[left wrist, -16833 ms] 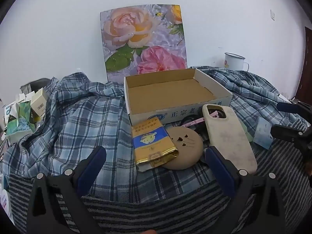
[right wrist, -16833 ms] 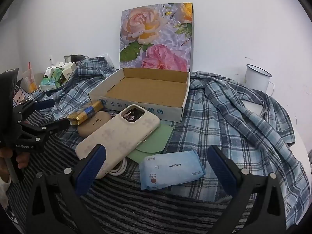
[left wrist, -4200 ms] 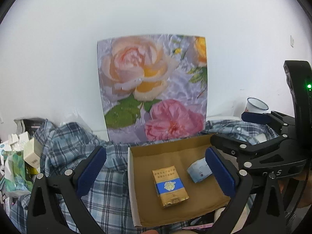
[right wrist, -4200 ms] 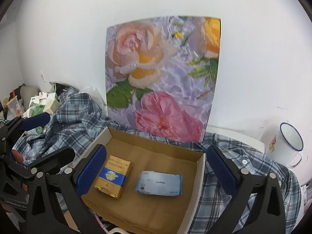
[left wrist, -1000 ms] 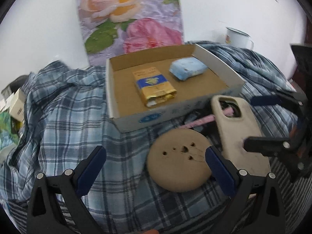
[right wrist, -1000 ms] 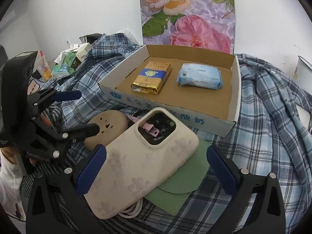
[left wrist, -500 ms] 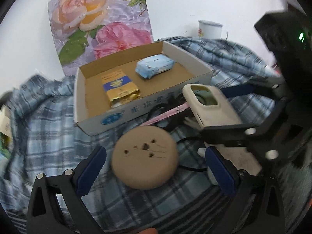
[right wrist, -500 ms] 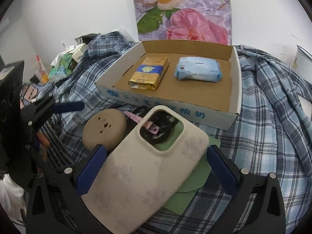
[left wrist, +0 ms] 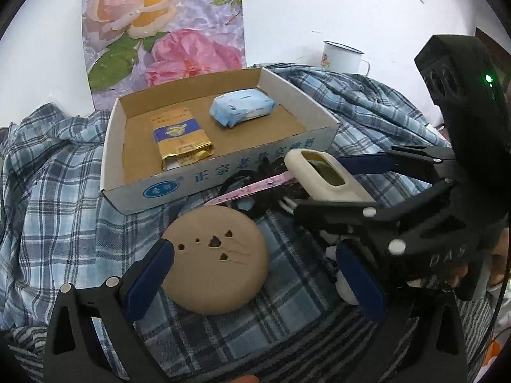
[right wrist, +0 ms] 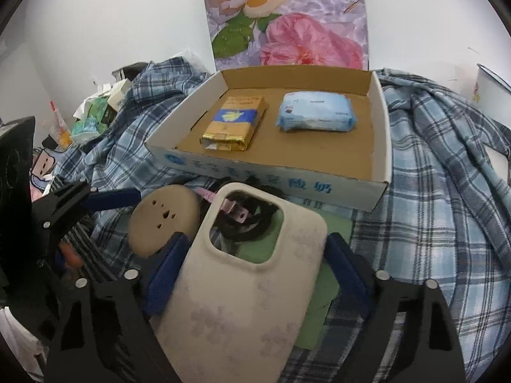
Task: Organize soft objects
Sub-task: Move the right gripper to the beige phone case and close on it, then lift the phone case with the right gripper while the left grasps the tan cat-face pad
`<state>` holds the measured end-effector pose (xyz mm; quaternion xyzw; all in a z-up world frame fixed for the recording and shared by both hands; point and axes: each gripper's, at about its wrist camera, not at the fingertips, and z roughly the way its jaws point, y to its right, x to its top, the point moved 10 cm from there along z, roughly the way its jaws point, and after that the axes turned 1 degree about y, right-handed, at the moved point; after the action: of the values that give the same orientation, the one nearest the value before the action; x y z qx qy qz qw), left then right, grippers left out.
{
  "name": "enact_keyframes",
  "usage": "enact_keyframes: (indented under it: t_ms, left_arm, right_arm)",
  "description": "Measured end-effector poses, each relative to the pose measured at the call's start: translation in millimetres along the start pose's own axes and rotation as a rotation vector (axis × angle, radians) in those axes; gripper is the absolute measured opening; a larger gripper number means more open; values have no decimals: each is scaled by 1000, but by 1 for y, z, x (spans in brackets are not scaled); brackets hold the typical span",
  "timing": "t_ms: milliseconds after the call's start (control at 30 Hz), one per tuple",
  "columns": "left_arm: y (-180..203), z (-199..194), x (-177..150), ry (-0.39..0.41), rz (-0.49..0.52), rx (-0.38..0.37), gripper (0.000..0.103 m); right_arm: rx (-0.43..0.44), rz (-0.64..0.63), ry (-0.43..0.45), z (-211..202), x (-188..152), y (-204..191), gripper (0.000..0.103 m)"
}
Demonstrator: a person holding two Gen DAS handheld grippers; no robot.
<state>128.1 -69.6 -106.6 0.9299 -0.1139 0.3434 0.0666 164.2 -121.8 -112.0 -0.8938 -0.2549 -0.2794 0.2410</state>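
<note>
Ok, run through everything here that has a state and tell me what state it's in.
Cardboard box: open, holding two packs.
Gold pack: lying flat in box.
Blue wipes pack: lying flat in box.
Phone case: between the right tongs, tilted.
Tan round cushion: on the plaid cloth, between the open left tongs.
</note>
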Motion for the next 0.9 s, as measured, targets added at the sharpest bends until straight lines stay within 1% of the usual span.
enact_keyframes:
  t_ms: [100, 167, 300, 400, 533, 633, 667, 700, 733, 767, 900]
  left_arm:
    - [-3, 1, 0, -7, -10, 4, 103]
    - [-9, 1, 0, -10, -31, 2, 103]
    - [-22, 3, -1, -20, -86, -2, 103]
    - [-32, 8, -5, -40, -147, -21, 103]
    - [-40, 6, -3, -22, -198, -43, 102]
    - [-41, 3, -1, -3, -203, -45, 94]
    - [-41, 5, -2, -8, -202, -45, 92]
    - [-40, 6, -3, -15, -200, -43, 91]
    - [-41, 9, -4, -21, -197, -33, 89]
    - [-41, 10, -5, -24, -196, -26, 89]
    - [-44, 16, -7, -45, -205, -12, 89]
  right_arm:
    - [31, 11, 19, -4, 3, 0, 83]
    - [35, 9, 36, -7, 5, 0, 83]
    - [17, -8, 126, -25, 17, 1, 79]
    - [16, -20, 186, -38, 26, 1, 76]
    - [27, -20, 194, -39, 28, 1, 74]
    - [37, -22, 195, -40, 27, -1, 73]
    - [43, -23, 194, -40, 27, -2, 73]
    - [48, -23, 195, -40, 27, -2, 66]
    - [62, -25, 194, -40, 26, -4, 48]
    - [62, -25, 188, -39, 25, -4, 46]
    - [55, -39, 182, -37, 24, -5, 46]
